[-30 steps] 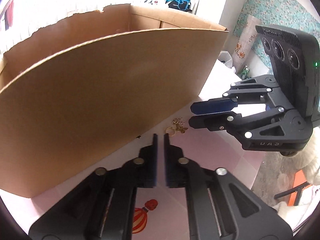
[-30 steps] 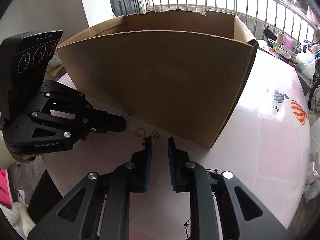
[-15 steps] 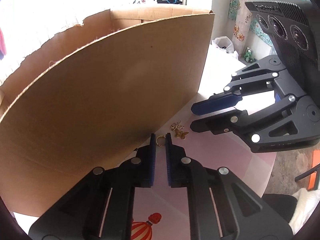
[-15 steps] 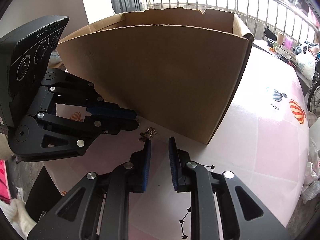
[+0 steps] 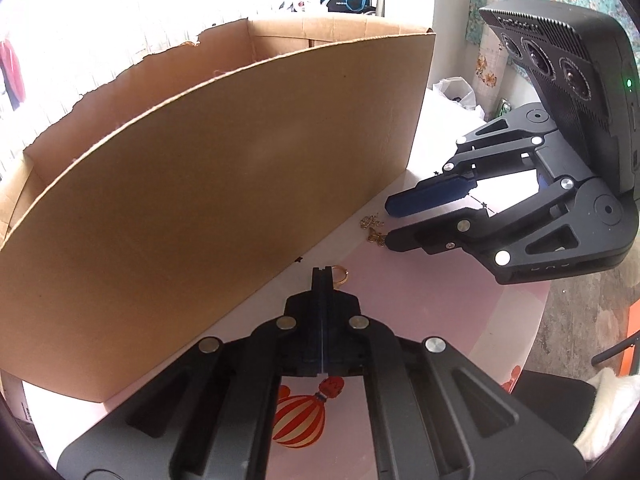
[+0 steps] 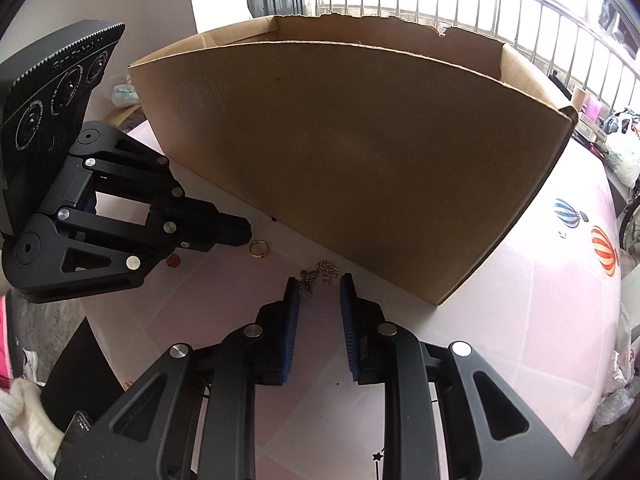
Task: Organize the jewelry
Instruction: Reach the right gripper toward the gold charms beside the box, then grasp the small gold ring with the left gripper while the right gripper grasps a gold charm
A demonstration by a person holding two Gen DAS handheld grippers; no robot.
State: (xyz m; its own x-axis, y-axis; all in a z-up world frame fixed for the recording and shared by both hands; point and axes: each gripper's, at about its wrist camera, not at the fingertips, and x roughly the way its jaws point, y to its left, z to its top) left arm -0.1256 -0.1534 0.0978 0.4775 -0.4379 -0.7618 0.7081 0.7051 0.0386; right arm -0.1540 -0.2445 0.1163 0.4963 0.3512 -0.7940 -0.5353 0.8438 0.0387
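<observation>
The left gripper (image 5: pixel 322 276) has just snapped together, leaving the small gold ring (image 5: pixel 341 274) outside, ungrasped; the right gripper (image 6: pixel 320 292) is opening around the bronze butterfly-charm chain (image 6: pixel 318 277).

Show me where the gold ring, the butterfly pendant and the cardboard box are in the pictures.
gold ring (image 6: pixel 259 248), right wrist view, on its band.
butterfly pendant (image 6: pixel 308 281), right wrist view, on its wings.
cardboard box (image 6: pixel 360 152), right wrist view, on its near wall.

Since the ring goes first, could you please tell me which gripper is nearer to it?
Left. The left gripper, shut, has its tips right beside the ring; the right gripper, opening, is over the butterfly charm, farther off.
</observation>
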